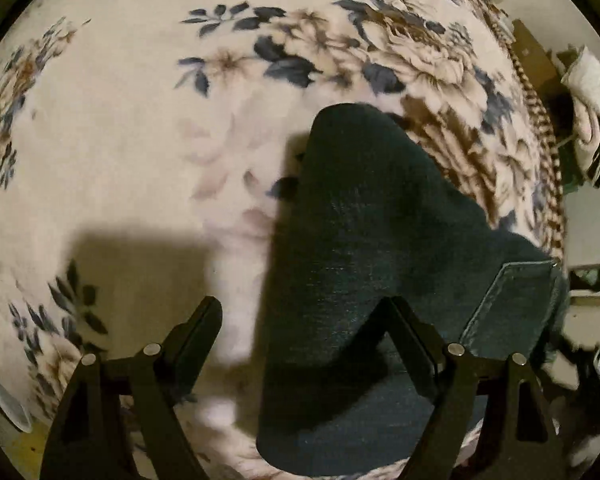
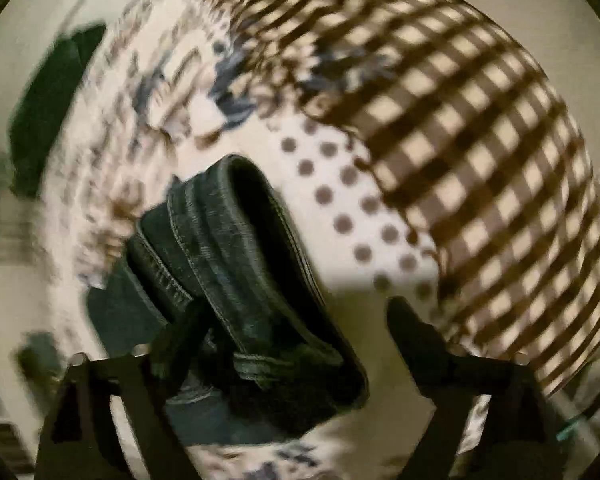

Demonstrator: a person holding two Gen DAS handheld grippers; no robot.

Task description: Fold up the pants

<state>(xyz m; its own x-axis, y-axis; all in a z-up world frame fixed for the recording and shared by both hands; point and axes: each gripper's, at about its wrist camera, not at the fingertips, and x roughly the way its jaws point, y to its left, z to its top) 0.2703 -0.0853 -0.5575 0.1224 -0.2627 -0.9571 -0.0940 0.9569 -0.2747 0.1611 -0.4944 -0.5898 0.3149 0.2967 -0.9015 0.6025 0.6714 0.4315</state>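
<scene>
Left wrist view: dark pants (image 1: 360, 264) spread on floral blanket (image 1: 120, 120); left hand-held gripper (image 1: 302, 320) wide, empty, hovering above.

Right wrist view, blurred: right hand-held gripper (image 2: 296, 316) wide around waistband (image 2: 236, 240), not clamped.

Likely early folding; next, closing on fabric.

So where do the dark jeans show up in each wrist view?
Left wrist: the jeans fill the centre and lower right, lying flat, back pocket at right, under the open left gripper.
Right wrist: their waistband sits at lower centre-left, looped open between the fingers of the open right gripper.
Shared landmark: the floral blanket with its brown check border.
</scene>
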